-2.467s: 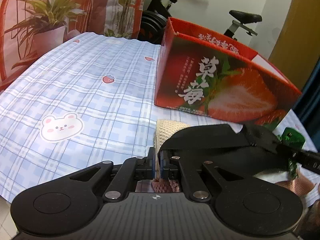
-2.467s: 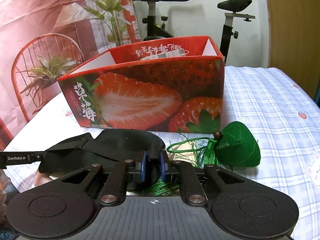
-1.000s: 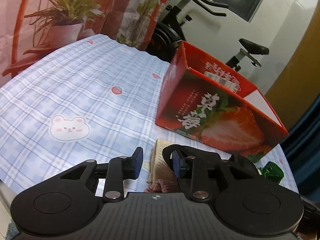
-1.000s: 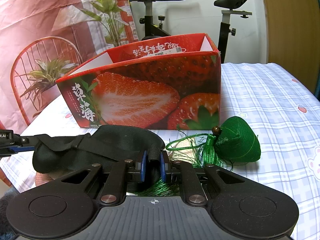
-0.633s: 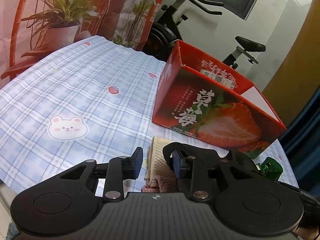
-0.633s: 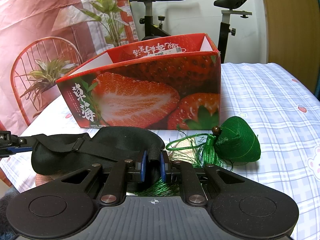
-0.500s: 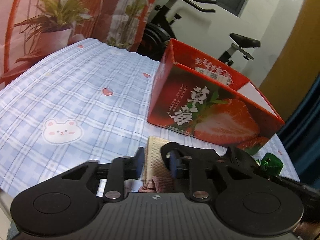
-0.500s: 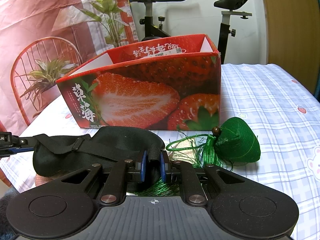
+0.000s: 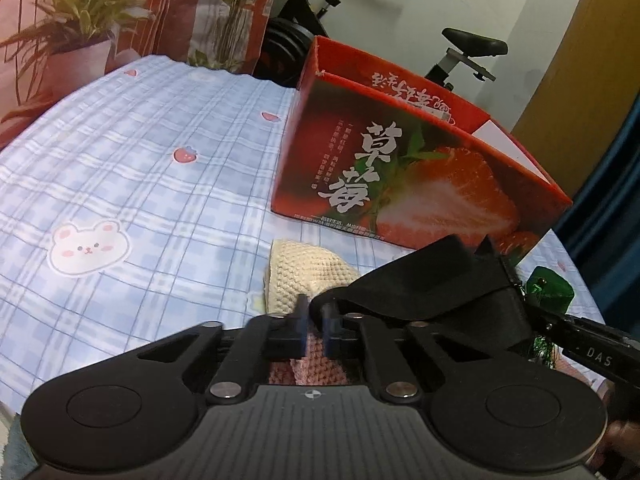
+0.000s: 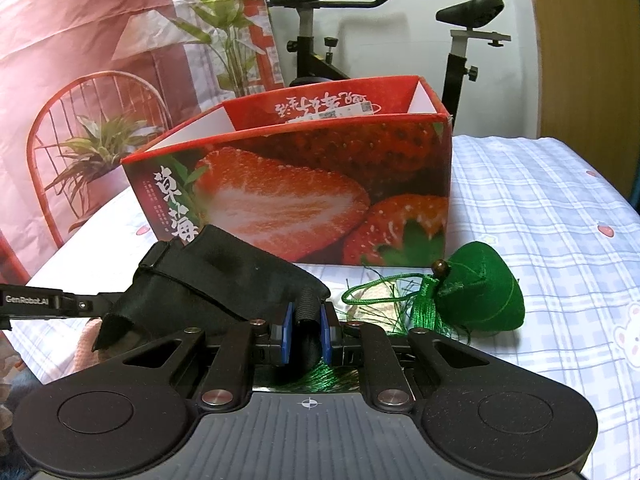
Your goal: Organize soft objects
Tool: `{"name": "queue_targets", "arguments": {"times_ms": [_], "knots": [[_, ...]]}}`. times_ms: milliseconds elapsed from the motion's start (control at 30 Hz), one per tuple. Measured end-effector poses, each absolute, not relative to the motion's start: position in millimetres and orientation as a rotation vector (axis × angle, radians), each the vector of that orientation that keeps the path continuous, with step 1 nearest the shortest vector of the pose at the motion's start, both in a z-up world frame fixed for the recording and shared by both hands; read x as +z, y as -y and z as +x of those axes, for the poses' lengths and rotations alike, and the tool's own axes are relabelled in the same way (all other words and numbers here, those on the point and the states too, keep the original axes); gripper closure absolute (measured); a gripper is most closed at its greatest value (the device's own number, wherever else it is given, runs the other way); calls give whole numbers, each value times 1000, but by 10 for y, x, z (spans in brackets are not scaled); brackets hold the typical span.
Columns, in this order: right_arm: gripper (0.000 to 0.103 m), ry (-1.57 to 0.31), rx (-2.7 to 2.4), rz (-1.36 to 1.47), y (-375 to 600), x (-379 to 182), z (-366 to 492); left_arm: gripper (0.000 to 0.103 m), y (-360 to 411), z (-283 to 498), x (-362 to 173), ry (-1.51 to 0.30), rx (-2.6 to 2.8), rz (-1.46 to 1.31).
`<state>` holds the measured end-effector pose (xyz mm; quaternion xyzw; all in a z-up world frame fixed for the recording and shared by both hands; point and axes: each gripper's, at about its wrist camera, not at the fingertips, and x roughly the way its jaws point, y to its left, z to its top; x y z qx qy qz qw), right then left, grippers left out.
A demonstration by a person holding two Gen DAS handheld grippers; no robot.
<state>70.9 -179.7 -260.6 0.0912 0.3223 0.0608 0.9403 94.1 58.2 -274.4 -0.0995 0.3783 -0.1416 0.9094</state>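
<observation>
Both grippers' fingers clamped on black fabric piece (image 10: 224,280): left gripper (image 9: 314,316), right gripper (image 10: 307,330).

Red box (image 10: 304,200), centre of frame: printed cardboard with a slight sheen, its inner flap plain white. Tablecloth (image 9: 140,168), left half: thin matt checked cloth, faintly creased. Black item (image 10: 224,280), lower left: matt fabric with a ribbed, corded edge. Cream cloth (image 9: 304,272), lower centre: coarse waffle knit; pink cloth (image 9: 316,368) below it, a finer knit. Green ornament (image 10: 480,296), right: glossy wound thread with silky tassel strands and a shiny brown bead. Gripper bodies, bottom: matt black plastic, ribbed, with bright metal pins.
</observation>
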Motion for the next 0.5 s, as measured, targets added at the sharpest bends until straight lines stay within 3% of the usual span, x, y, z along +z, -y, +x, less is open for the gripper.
{"name": "queue_targets", "arguments": {"times_ms": [500], "knots": [[90,-605,141,176,1758,-2492,651,102,-668,769,-2496,-651,-251,-209]]}}
